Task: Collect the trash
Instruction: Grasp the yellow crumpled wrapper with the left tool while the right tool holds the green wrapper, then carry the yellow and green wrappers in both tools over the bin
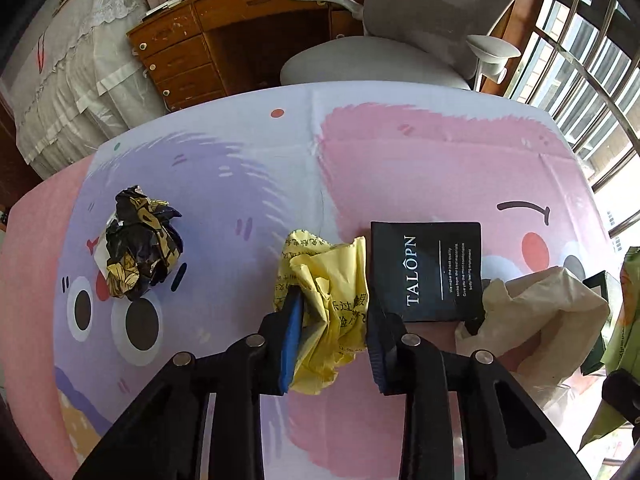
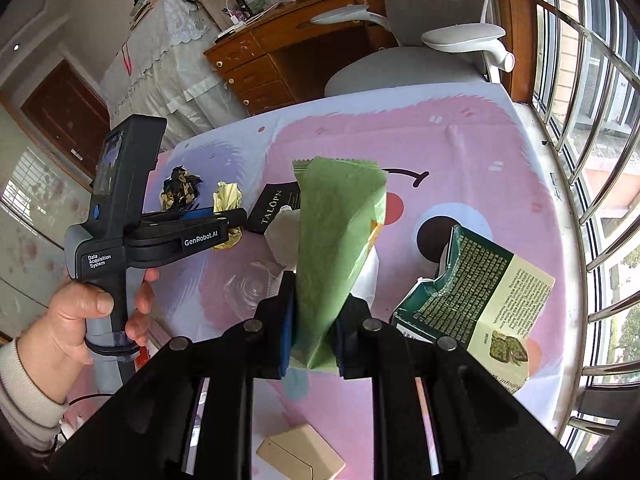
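Yellow crumpled paper [image 1: 320, 304], thin & creased w/ black print, sitting between pads of left gripper [image 1: 332, 320], lower centre of left wrist view; jaws wide, left blue pad touching paper, right one just clear of it, so not clamped. Black/gold foil wad [image 1: 138, 250], shiny & crinkled, mid-left on pastel cartoon tablecloth [image 1: 420, 152]. Flat square black TALOPN packet [image 1: 426, 272], matte, right of centre, touching yellow paper's edge. Cream tissue-like lump [image 1: 540, 308] lower right, overlapping packet corner. Right gripper [image 2: 314, 328] closed on green wrapper [image 2: 340, 248], smooth, tall, zigzag top edge, centre of right wrist view. Torn green carton [image 2: 476, 292], printed card, right of it. Tan flat box [image 2: 300, 458] bottom centre. Hand [image 2: 80, 320] on left gripper's grip, lower left.
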The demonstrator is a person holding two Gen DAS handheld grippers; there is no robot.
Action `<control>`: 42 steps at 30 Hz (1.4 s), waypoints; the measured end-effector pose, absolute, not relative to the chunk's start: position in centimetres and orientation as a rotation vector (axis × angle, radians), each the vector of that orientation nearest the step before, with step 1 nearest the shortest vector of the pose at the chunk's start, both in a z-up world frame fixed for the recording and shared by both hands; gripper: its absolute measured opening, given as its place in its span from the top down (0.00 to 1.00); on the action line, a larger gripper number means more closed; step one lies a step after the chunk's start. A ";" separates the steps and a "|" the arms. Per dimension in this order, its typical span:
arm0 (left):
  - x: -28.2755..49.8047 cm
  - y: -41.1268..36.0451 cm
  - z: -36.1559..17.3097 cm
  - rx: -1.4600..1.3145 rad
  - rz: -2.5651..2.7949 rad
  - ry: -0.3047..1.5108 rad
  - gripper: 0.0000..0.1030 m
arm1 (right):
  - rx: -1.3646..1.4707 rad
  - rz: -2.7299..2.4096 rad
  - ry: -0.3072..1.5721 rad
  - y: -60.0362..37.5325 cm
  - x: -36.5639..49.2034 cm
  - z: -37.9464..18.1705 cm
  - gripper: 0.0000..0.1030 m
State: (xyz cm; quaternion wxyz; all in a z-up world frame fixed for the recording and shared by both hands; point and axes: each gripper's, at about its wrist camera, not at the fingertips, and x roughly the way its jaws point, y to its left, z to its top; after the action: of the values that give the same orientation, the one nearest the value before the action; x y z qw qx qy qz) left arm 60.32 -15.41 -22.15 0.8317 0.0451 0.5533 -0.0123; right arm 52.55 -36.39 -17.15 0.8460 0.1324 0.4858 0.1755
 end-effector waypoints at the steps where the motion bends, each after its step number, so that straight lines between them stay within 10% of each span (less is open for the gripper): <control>1: 60.0 -15.5 -22.0 0.103 -0.027 1.167 0.75 | 0.281 0.372 1.025 -36.3 52.5 -17.2 0.87; 26: 31.0 -11.8 -6.0 0.060 -0.283 1.027 0.76 | 0.390 0.274 0.991 -30.4 29.1 -10.8 0.87; 42: 6.7 -3.1 -9.1 0.155 -0.485 1.127 0.76 | 0.434 0.150 1.124 -20.7 3.8 -15.2 0.87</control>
State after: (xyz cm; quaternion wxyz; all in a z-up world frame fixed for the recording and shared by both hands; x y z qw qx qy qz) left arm 6.66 -3.10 -9.08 0.8147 0.0727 0.5285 -0.2273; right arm 3.78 -20.72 -15.15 0.8213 0.2038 0.5281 0.0703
